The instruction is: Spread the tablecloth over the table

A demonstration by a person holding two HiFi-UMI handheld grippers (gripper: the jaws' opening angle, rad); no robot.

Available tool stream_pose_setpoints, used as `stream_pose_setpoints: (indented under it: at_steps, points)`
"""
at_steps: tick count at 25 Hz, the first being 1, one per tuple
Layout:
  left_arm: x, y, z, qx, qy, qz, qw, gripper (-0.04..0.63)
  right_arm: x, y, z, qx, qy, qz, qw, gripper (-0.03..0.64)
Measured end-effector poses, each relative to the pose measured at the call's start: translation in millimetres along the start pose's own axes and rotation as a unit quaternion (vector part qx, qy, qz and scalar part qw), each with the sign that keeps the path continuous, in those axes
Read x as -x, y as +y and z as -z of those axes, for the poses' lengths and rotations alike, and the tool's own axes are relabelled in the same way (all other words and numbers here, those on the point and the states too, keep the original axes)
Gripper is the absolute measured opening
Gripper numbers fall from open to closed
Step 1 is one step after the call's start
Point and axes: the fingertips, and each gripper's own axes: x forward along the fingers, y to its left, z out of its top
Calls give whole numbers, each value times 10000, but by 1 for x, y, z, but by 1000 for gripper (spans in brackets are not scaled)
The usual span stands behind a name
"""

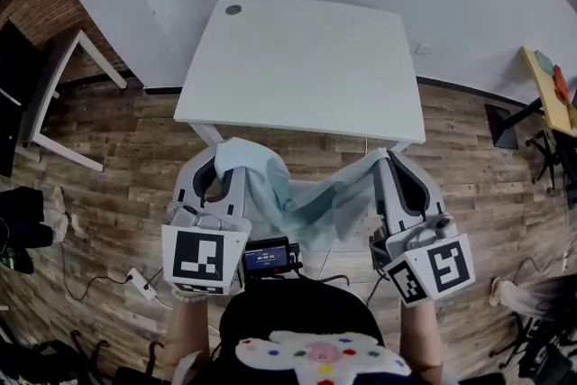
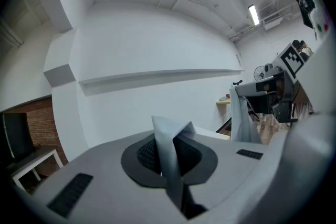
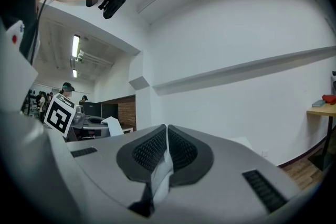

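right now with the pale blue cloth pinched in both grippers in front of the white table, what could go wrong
1. The right gripper is shut on only a thin edge of the pale blue fabric tablecloth; a sharp throw might pull it free.
2. The cloth hangs bunched by the left gripper and sags short of the white rectangular table; it may snag the near edge or land crumpled.

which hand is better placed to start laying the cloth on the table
Right, marginally: the right tool, shut on the tablecloth, sits nearer the table edge than the left tool, which also grips it.
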Motion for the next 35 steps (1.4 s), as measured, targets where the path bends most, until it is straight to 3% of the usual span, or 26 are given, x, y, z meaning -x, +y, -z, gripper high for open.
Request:
stream_pose_setpoints:
  at_steps: [10,18,23,29,35]
  points:
    - [-66,30,9,-36,103,253,9996,14,-63,-24,21,-52,356,227,9991,34]
    - [-81,33,20,123,253,170,9995,14,-78,-39,35,-137,598,181,9980,34]
    - [-88,39,24,-32,390,107,9992,14,-85,-53,39,13,753,218,9969,34]
    - [-91,39,25,-95,452,27,9989,14,-72,-81,47,59,868,489,9950,34]
    - [-91,35,28,-174,483,5,9987,14,-50,-117,57,-2,892,1061,9904,34]
